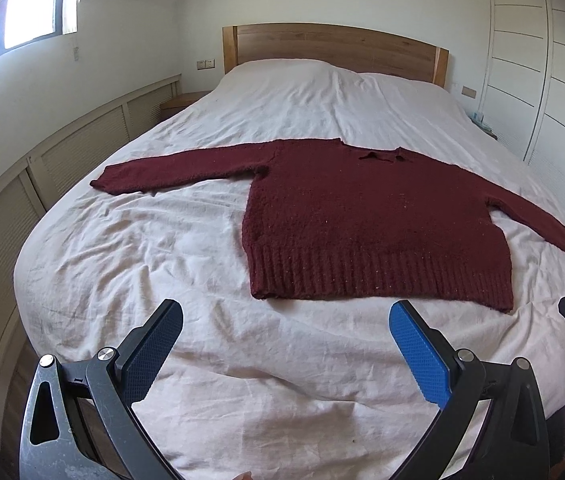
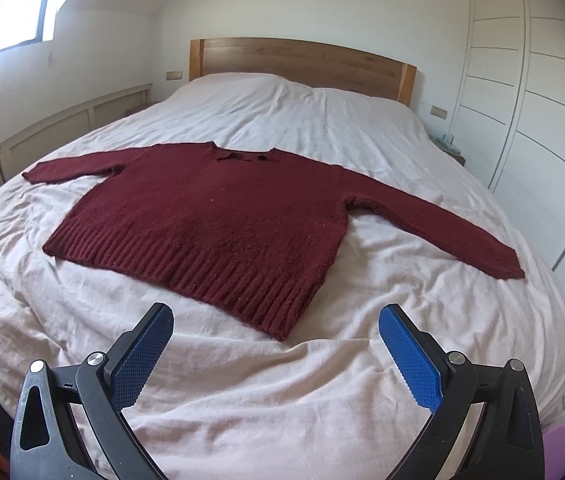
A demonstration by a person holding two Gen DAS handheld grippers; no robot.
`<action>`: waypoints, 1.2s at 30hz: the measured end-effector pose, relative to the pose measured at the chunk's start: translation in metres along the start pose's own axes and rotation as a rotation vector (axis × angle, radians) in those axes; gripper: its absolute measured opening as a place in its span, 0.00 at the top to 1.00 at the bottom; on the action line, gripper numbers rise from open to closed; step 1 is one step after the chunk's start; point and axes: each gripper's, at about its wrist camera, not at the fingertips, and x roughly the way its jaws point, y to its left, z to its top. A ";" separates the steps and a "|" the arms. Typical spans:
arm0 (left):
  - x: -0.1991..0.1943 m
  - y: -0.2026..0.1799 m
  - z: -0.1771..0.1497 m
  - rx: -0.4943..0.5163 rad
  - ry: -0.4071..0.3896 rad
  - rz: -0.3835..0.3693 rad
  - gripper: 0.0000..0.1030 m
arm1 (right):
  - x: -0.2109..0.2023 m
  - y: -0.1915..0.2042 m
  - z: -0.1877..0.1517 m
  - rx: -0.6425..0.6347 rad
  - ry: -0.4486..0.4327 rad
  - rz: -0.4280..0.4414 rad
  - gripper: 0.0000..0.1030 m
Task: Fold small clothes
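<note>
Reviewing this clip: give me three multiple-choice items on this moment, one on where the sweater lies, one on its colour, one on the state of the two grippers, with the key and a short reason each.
1. Where does the sweater lie?
A. On the bed sheet
B. On the floor
C. Hung on the headboard

2. What colour is the sweater?
A. Navy
B. Dark red
C. Grey

3. How do the left gripper and right gripper stand?
A. Both shut on the sweater
B. One open, one shut on a sleeve
C. Both open, holding nothing

Key:
1 A: it is spread flat on the pale sheet, sleeves out to both sides.
2 B: the knit is maroon in both views.
3 C: each wrist view shows the blue pads wide apart above the sheet, short of the ribbed hem.
</note>
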 end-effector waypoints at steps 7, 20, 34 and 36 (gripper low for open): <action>0.019 -0.001 0.006 0.016 0.058 0.012 0.01 | 0.008 0.009 -0.008 0.009 0.010 -0.015 0.00; 0.041 0.008 0.024 -0.026 0.066 0.136 0.01 | 0.060 -0.031 0.010 0.067 0.067 0.013 0.00; 0.054 -0.009 0.052 -0.014 0.073 0.138 0.01 | 0.102 -0.109 0.033 0.245 0.138 -0.110 0.00; 0.056 -0.014 0.052 -0.002 0.083 0.139 0.01 | 0.108 -0.127 0.039 0.272 0.130 -0.134 0.00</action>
